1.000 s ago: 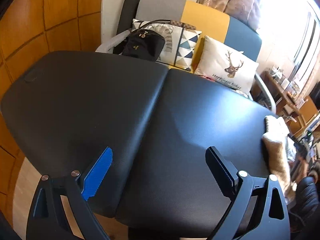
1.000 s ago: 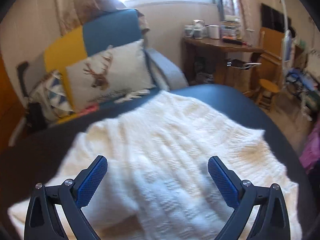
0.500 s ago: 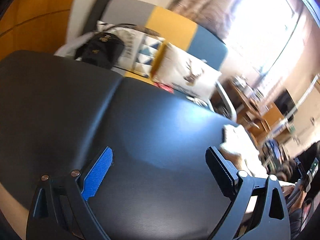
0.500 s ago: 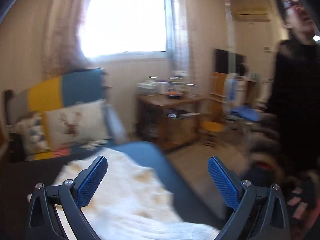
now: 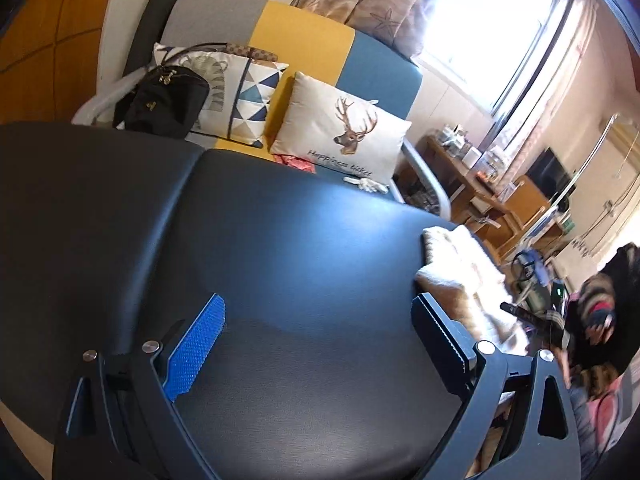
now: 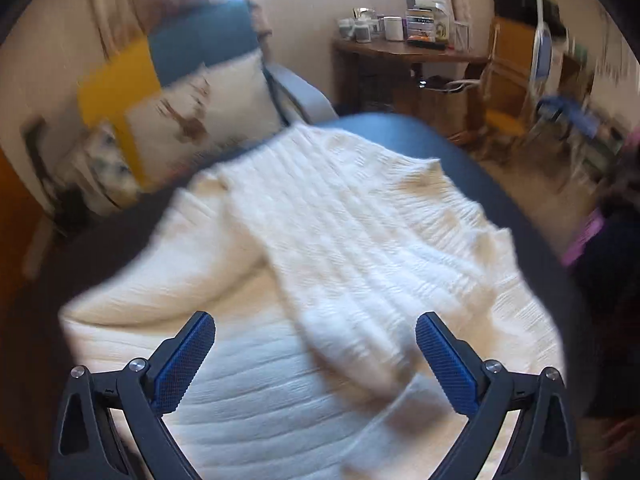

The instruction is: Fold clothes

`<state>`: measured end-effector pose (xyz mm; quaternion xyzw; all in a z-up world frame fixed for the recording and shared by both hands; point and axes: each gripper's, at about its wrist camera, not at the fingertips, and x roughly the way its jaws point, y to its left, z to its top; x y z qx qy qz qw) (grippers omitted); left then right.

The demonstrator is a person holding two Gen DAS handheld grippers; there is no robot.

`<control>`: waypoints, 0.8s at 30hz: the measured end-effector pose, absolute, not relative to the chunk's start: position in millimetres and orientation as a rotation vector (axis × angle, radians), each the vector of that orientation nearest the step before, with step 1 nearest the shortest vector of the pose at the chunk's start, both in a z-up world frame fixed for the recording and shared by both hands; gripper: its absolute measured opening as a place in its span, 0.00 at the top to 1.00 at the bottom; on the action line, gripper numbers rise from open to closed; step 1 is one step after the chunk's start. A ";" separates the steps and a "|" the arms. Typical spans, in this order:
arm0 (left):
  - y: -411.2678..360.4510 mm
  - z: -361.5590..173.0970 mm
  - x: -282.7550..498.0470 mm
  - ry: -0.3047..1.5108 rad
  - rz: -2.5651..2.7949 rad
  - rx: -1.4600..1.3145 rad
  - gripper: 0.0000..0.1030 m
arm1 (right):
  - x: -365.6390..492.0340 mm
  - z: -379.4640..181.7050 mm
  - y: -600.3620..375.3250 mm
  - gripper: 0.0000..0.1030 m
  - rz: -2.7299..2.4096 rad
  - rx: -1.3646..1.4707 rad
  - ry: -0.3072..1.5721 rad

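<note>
A cream knitted sweater [image 6: 340, 248] lies spread on the black padded table [image 6: 472, 160], with one sleeve folded diagonally across its body. My right gripper [image 6: 316, 344] hovers just above it, open, with nothing between its blue pads. In the left wrist view the same sweater [image 5: 460, 268] is bunched at the table's right edge. My left gripper [image 5: 320, 332] is open over bare black table [image 5: 280, 248], left of the sweater and apart from it.
Behind the table stands a sofa [image 5: 304, 36] with a deer cushion [image 5: 344, 128], a patterned cushion [image 5: 236, 92] and a black handbag [image 5: 160, 100]. A wooden desk [image 6: 400, 52] with jars sits by the window. A person [image 5: 600, 320] is at the right.
The right wrist view swung up to the room and back down onto the sweater. The left wrist view turned right, so the sweater and the person now show more.
</note>
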<state>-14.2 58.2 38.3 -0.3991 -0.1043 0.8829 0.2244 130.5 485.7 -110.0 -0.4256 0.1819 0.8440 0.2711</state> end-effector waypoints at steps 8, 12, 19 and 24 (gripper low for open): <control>50.0 23.3 -22.9 -0.312 2.451 -1.159 0.06 | 75.3 -175.5 507.4 0.01 2.124 -1.371 0.195; 51.0 17.3 -29.9 -0.326 2.436 -1.185 0.06 | 79.9 -182.6 532.3 0.01 2.154 -1.362 0.321; 57.7 19.9 -29.9 -0.325 2.415 -1.177 0.06 | 77.7 -155.1 562.4 0.76 2.154 -1.157 0.541; 56.9 25.3 -26.9 -0.333 2.431 -1.167 0.06 | 37.4 -130.7 564.9 0.82 2.245 -1.063 0.707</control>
